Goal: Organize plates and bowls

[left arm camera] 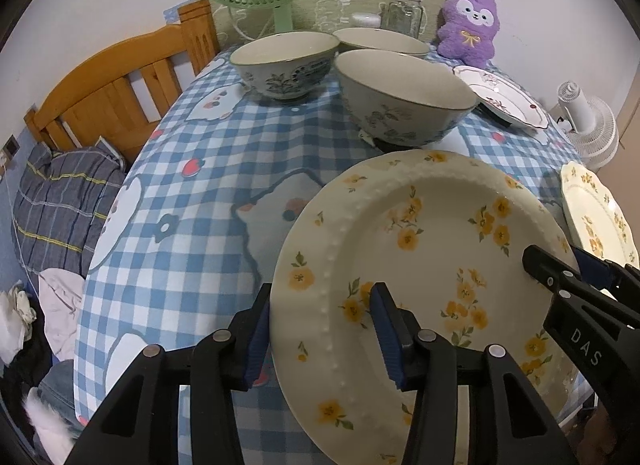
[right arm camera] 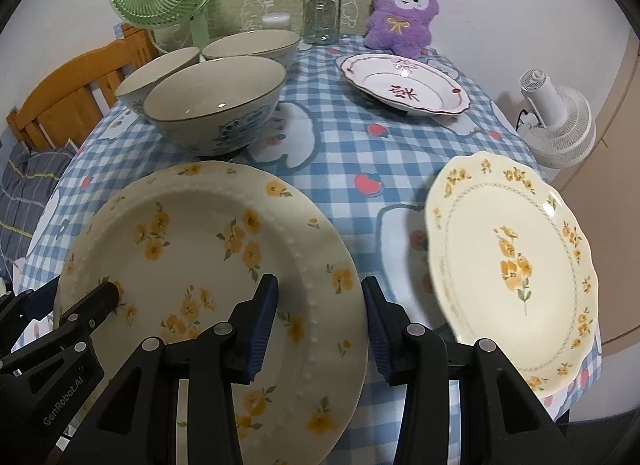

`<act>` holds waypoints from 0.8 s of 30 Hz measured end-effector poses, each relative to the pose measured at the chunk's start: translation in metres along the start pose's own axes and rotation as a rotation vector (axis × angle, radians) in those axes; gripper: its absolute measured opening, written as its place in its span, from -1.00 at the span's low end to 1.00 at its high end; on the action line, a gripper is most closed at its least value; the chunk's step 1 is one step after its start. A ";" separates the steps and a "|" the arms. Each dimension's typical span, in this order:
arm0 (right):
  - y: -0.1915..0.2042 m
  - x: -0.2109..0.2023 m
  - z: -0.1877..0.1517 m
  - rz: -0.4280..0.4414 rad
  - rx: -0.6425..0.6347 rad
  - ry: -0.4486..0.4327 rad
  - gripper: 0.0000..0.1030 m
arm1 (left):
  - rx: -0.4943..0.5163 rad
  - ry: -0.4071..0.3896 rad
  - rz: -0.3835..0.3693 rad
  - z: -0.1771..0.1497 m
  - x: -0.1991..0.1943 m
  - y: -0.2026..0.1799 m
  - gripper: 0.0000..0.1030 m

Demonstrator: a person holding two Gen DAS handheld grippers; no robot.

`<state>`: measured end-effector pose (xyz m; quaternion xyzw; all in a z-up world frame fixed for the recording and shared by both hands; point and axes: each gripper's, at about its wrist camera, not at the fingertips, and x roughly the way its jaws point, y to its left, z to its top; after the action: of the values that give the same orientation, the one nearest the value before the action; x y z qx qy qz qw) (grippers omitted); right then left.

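Beaded plate [left arm camera: 432,265] (yellow flowers), left gripper [left arm camera: 324,329] clamping one rim, right gripper [right arm camera: 320,325] clamping the opposite

Both wrist views close, angled down, sharing plate [left arm camera: 420,265].

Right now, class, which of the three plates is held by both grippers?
The beaded-rim plate with scattered yellow flowers, nearest the cameras. The scalloped yellow plate and the red-trimmed plate rest ungripped.
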<state>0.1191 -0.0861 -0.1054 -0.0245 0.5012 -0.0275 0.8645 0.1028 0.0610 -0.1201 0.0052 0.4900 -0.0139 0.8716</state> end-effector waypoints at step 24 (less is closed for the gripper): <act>-0.063 -0.020 0.019 -0.028 0.077 -0.040 -0.11 | 0.050 -0.023 -0.052 0.027 -0.011 -0.058 -0.07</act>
<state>0.1243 -0.1475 -0.0744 0.0013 0.4819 -0.0584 0.8743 0.1189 0.0029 -0.0962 0.0137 0.4792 -0.0489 0.8762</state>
